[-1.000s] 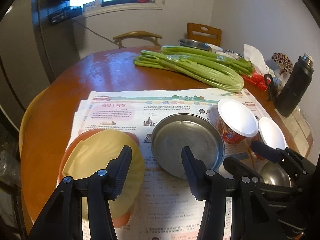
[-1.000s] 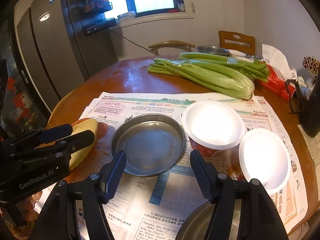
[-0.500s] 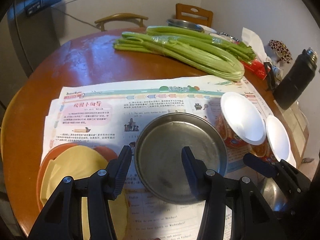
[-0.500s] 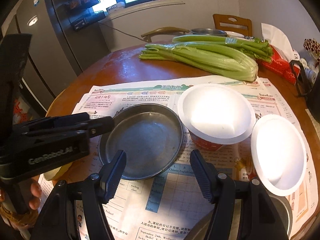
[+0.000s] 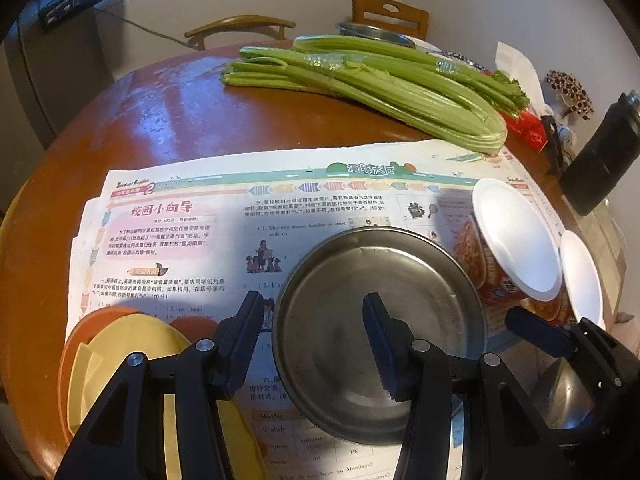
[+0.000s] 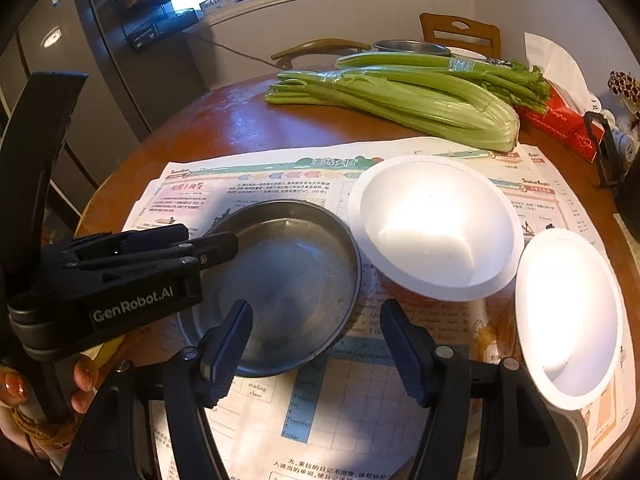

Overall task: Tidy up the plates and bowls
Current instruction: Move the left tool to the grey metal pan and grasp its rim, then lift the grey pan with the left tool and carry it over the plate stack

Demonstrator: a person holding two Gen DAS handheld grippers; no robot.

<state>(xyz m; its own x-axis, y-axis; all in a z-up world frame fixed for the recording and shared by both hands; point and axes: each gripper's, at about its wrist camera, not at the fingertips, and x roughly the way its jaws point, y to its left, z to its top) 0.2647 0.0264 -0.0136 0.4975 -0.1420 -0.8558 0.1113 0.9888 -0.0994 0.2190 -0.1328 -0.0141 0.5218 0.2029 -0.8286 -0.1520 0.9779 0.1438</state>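
Observation:
A shallow steel plate [image 5: 400, 300] [image 6: 288, 272] lies on a newspaper [image 5: 180, 240]. My left gripper [image 5: 314, 344] is open just above it, one finger outside the plate's left rim, the other over its inside. In the right wrist view, the left gripper [image 6: 208, 246] reaches over that rim from the left. My right gripper [image 6: 318, 354] is open with wide jaws over the plate's near edge, holding nothing. A yellow plate [image 5: 120, 364] rests on an orange one at the left. Two white-lined paper bowls [image 6: 436, 228] [image 6: 568, 312] stand to the right.
Celery bunches [image 5: 380, 84] lie across the far half of the round wooden table [image 5: 168, 112]. A black flask [image 5: 600, 148] and a red tissue box [image 6: 568, 128] are at the right edge. A steel bowl [image 5: 560, 396] sits near right. Two chairs stand behind.
Both grippers came down and closer to the steel plate. The left one shifted right, from over the yellow plate to the steel plate's left rim. The jaws kept their widths.

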